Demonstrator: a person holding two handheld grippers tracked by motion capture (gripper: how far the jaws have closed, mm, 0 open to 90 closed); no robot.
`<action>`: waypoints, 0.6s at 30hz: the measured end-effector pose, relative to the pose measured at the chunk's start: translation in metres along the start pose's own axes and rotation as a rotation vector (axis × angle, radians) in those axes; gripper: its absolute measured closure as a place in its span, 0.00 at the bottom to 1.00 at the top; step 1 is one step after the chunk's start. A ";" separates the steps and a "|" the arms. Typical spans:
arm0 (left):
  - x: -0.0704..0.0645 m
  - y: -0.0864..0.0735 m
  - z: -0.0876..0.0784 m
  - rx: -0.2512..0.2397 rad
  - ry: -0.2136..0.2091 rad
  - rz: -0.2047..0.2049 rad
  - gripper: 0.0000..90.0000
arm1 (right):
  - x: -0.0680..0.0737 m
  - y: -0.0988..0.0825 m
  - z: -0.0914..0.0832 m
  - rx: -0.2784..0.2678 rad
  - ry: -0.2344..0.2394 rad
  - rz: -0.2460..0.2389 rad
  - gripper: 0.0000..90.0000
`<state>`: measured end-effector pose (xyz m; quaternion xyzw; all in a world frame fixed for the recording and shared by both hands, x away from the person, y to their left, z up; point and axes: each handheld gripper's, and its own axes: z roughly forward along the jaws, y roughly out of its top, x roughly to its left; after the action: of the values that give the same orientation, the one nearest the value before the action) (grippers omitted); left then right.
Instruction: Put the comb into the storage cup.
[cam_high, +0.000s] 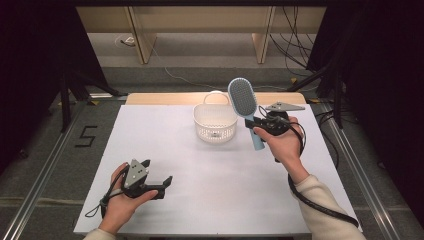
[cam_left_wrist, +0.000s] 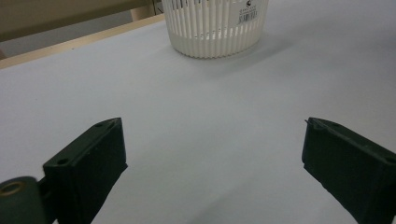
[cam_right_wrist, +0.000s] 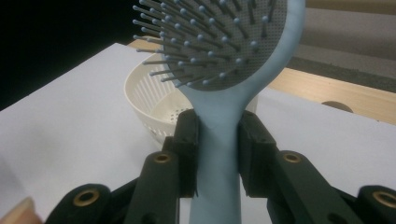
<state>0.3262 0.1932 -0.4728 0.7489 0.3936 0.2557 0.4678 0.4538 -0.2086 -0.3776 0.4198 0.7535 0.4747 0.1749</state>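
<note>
Right tool (cam_high: 260, 123) is clamped on the blue hairbrush (cam_high: 243, 99) at its neck, looks light, stiff, maybe slick plastic, while the left tool (cam_high: 156, 176) sits released.

— Where are you working?

— You are in a lab, a place set up for filming. Your table (cam_high: 165, 200) has a plain white top. It stands alone on a grey floor (cam_high: 45, 165).

— What else shows it?

— Black curtains (cam_high: 30, 75) hang on both sides of you. Black stands (cam_high: 65, 95) rise beside them. Loose cables (cam_high: 295, 50) lie on the floor at the back. A number five (cam_high: 86, 136) is taped on the floor by the table. Metal rails (cam_high: 45, 175) run along both sides. A wooden bench (cam_high: 200, 22) stands at the far end.
</note>
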 end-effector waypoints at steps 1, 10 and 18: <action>0.000 0.000 0.000 0.000 0.000 -0.001 0.06 | 0.000 0.000 0.000 0.000 0.001 0.000 0.80; 0.000 0.000 0.000 0.000 0.001 0.000 0.06 | 0.001 0.001 0.002 -0.002 0.001 -0.002 0.80; 0.000 0.000 0.000 0.000 0.001 0.000 0.06 | 0.001 0.002 0.002 -0.005 0.000 -0.002 0.80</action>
<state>0.3263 0.1932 -0.4728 0.7488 0.3937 0.2560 0.4677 0.4550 -0.2062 -0.3769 0.4188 0.7526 0.4765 0.1766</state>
